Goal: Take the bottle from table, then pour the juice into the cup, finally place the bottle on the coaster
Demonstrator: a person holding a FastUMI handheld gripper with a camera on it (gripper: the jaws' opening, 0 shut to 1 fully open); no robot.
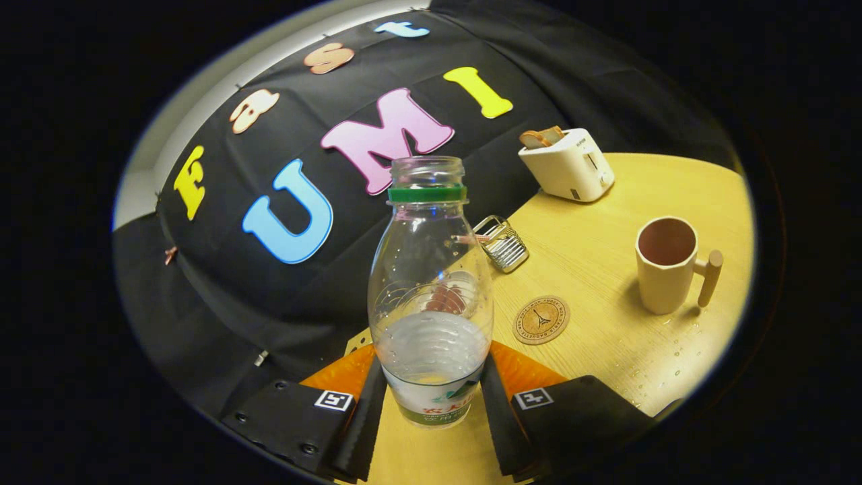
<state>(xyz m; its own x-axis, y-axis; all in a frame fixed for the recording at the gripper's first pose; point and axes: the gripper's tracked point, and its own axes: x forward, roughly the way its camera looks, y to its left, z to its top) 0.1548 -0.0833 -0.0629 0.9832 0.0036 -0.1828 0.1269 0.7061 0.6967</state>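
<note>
One clear bottle (429, 289), uncapped and holding a little liquid low in its body, stands upright between the fingers of the hand-held gripper (431, 404), both of which press its lower body in a firm hold. To its right and just beyond the fingers the round coaster (541, 320) lies flat on the bench (606, 350), and farther right stands the cup (667, 266), mouth up, handle to the right. The pour therefore appears to call for carrying the bottle rightward past the coaster, then tipping its upright long axis toward the cup.
</note>
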